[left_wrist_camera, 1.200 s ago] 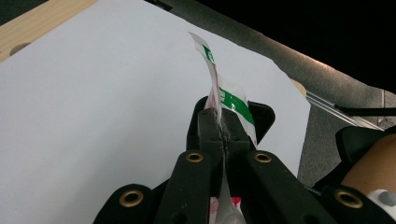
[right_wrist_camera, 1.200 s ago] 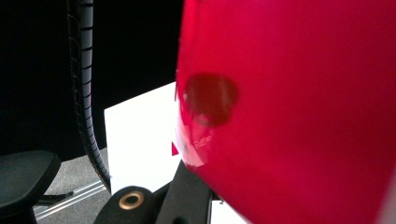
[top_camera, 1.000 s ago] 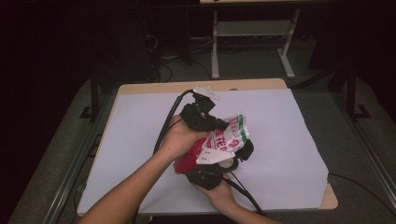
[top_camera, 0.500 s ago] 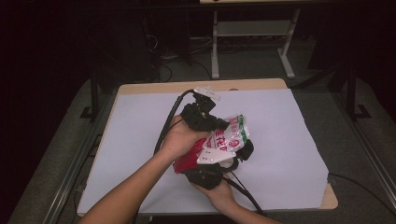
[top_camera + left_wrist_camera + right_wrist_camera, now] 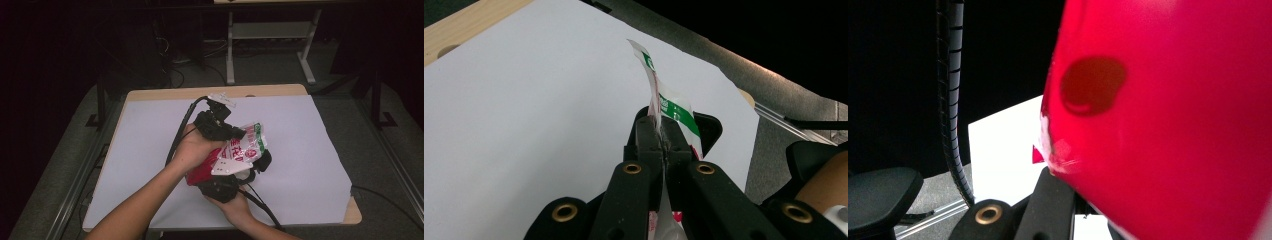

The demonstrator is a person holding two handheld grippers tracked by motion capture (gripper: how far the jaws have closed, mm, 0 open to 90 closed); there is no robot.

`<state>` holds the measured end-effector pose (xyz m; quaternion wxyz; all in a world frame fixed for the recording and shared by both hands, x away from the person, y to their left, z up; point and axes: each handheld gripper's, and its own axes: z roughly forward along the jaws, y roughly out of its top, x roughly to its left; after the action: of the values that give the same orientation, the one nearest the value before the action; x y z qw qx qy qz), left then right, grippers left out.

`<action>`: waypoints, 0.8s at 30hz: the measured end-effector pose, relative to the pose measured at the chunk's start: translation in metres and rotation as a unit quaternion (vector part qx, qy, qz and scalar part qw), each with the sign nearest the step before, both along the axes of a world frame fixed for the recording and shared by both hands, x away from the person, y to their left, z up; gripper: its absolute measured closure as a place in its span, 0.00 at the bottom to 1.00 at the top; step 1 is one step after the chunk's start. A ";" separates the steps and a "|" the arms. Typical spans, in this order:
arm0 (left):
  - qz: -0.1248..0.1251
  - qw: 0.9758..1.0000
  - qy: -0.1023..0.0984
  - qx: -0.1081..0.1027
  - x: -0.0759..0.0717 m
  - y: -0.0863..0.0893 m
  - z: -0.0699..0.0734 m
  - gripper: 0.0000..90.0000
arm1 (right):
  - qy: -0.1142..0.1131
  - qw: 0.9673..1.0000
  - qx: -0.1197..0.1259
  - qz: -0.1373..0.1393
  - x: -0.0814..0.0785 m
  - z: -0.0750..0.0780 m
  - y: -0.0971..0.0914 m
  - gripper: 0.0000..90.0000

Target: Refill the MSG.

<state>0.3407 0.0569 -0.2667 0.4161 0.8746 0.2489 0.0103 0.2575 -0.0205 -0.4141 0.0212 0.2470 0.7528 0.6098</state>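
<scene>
A table [image 5: 150, 94] covered by a white sheet [image 5: 310, 145] stands in a dark room, with wide bare sheet toward its left, right and far edges. Above the middle, nearer the near edge, two hands hold a red, white and green plastic packet [image 5: 243, 148] off the surface. The left gripper [image 5: 235, 134] is clamped tight on the packet's upper edge, its black fingers [image 5: 647, 142] pressed together on the thin film [image 5: 663, 102]. The right gripper [image 5: 239, 176], just below, has its jaws closed on the packet's red lower part [image 5: 1168, 115], which crowds its camera.
</scene>
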 end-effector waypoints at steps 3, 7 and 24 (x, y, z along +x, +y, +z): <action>0.000 1.000 0.001 -0.002 0.000 0.000 0.000 1.00 | 0.000 1.000 0.000 0.000 0.000 0.000 0.000 1.00; 0.001 1.000 0.001 -0.003 0.000 -0.001 -0.001 1.00 | 0.001 1.000 0.003 0.001 0.000 0.000 0.000 1.00; 0.002 1.000 0.001 -0.002 0.000 -0.001 -0.002 1.00 | 0.007 1.000 0.003 0.003 0.000 0.000 0.000 1.00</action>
<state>0.3407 0.0560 -0.2685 0.4178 0.8732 0.2508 0.0098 0.2576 -0.0207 -0.4144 0.0135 0.2484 0.7520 0.6104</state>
